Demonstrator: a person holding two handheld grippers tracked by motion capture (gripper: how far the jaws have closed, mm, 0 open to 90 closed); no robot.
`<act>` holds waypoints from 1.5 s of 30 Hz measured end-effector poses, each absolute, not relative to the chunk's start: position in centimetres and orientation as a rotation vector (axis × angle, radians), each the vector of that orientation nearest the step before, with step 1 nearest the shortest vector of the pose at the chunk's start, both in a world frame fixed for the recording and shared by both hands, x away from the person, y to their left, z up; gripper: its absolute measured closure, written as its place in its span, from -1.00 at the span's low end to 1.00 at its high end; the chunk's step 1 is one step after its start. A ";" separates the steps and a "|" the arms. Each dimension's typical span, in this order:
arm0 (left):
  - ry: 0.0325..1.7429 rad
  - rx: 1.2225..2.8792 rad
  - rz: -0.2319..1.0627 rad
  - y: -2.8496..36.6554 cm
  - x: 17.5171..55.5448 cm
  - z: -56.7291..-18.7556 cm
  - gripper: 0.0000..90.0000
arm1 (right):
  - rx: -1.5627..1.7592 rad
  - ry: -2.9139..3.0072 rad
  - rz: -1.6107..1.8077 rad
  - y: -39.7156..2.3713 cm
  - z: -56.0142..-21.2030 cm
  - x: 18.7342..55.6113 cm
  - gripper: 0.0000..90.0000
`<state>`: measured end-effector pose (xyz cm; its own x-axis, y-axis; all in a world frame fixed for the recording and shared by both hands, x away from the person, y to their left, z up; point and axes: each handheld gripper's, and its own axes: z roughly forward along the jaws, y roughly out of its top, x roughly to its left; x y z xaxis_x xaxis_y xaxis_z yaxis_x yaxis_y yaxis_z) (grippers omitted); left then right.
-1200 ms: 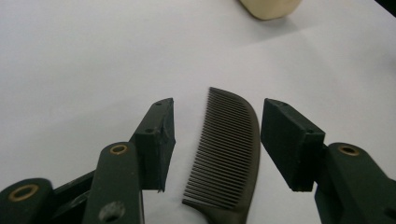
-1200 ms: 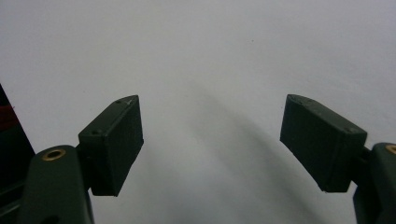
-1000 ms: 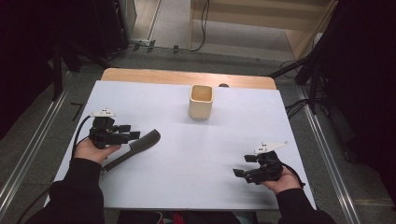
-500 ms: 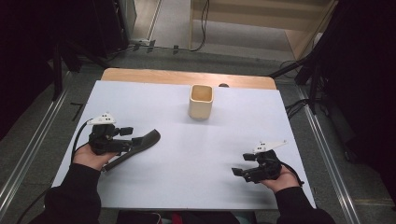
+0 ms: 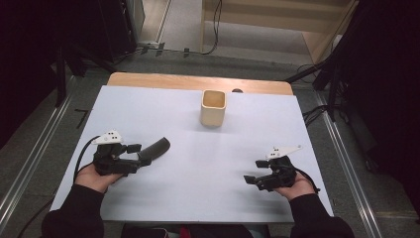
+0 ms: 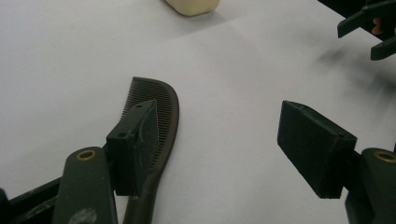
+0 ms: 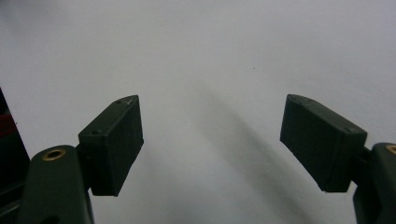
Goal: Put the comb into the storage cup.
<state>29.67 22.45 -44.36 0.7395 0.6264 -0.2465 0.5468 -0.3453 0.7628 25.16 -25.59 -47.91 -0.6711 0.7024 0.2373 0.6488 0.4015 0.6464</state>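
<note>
Black jaws of the left gripper (image 6: 224, 140) have just been opening and now stand wide, released, nothing pressed between them; the dark comb (image 6: 159, 121) lies flat on the white table sheet (image 5: 163, 114), partly under and beside one jaw, teeth end pointing away. Relative to the comb, the beige square cup (image 5: 213, 107) stands well apart, farther up the sheet. The right gripper (image 5: 253, 179) rests well apart across the sheet, jaws spread, empty.

One dark comb (image 5: 154, 149), one cream cup (image 5: 213, 107), two grippers (image 5: 132, 156) (image 5: 253, 178)
</note>
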 end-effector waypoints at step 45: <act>0.947 2.086 0.130 24.0 30.0 -44.5 -0.45 | 1.222 2.602 1.114 -25.0 -48.1 25.2 -0.57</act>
<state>29.98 24.01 -44.47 0.7114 0.6663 -0.2236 0.5813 -0.3790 0.7201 25.22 -25.04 -48.13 -0.6843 0.6897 0.2367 0.6472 0.4251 0.6328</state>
